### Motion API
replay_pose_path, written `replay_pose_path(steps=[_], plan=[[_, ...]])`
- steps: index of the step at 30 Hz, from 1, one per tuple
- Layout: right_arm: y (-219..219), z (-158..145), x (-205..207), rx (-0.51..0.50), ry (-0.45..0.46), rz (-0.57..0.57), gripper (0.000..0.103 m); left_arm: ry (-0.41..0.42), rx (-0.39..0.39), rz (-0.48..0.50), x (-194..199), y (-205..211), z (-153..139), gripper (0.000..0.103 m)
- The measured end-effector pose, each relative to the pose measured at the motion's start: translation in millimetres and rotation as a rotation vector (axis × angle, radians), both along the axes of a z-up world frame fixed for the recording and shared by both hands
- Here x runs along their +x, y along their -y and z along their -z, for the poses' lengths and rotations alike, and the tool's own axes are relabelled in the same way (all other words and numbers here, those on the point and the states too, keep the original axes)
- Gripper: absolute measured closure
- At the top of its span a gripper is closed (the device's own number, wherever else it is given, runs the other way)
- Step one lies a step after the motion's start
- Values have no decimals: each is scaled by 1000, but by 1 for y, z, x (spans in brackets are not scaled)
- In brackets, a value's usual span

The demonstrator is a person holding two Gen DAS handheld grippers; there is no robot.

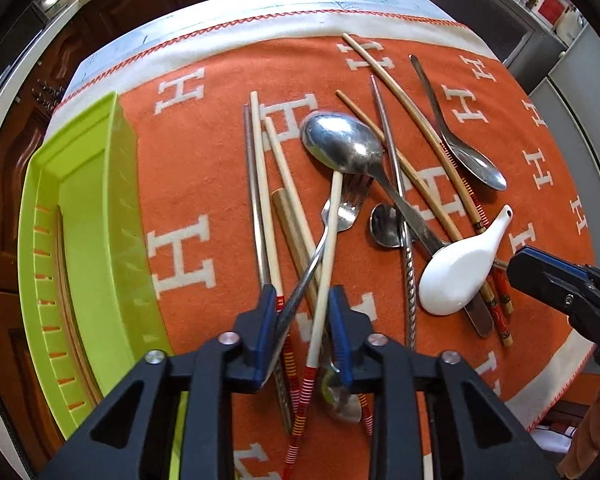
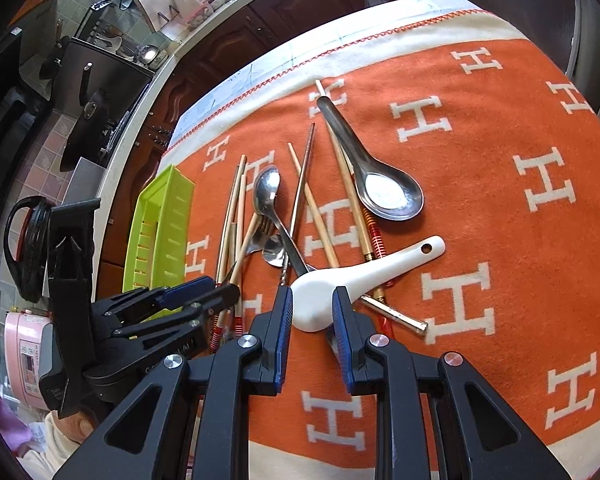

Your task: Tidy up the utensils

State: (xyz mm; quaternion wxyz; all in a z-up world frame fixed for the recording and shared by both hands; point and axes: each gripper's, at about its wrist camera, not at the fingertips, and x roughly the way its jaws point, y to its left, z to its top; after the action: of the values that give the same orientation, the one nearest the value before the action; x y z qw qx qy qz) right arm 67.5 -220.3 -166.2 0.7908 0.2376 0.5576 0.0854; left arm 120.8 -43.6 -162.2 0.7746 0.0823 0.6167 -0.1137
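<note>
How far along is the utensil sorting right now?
Barely started. The green tray shows no utensils inside. In hand: nothing gripped; the left tool straddles chopstick and fork handles, the right tool brackets the white ceramic spoon. The whole pile remains on the orange cloth.

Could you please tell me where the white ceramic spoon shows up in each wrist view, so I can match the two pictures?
Left wrist view: the white ceramic spoon lies at lower right, bowl toward the camera, handle pointing up-right.
Right wrist view: the white ceramic spoon lies at lower centre, its bowl between the fingers of the right hand-held gripper.
Shared landmark: the green tray, at the left edge of the orange cloth in both.
</note>
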Motion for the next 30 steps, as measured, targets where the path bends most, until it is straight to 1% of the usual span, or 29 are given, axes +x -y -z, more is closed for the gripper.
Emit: replay_pose_path(steps=[7, 9, 10, 11, 15, 20, 24, 27, 30], plan=[[4, 7, 2, 8, -5, 4, 83, 27, 20, -1, 0, 4, 0, 81], [5, 8, 3, 7, -4, 6, 83, 48, 15, -8, 1, 4, -3, 96], [6, 8, 3, 6, -3, 7, 83, 42, -1, -11, 2, 6, -4, 99], [7, 8, 4, 3, -3, 10, 83, 30, -28, -25, 3, 3, -4, 100], [11, 11, 9, -2, -3, 22, 83, 20, -52, -41, 4, -2, -4, 100], [11, 21, 23, -18, -15, 9, 83, -5, -115, -73, 3, -15, -8, 100], [11, 29, 41, -36, -17, -10, 83, 21, -144, -87, 2, -21, -23, 100], [8, 38, 54, -34, -36, -27, 89, 42, -173, -97, 0, -29, -36, 100], [6, 39, 62, -48, -35, -27, 90, 63, -188, -108, 0, -35, -45, 100]])
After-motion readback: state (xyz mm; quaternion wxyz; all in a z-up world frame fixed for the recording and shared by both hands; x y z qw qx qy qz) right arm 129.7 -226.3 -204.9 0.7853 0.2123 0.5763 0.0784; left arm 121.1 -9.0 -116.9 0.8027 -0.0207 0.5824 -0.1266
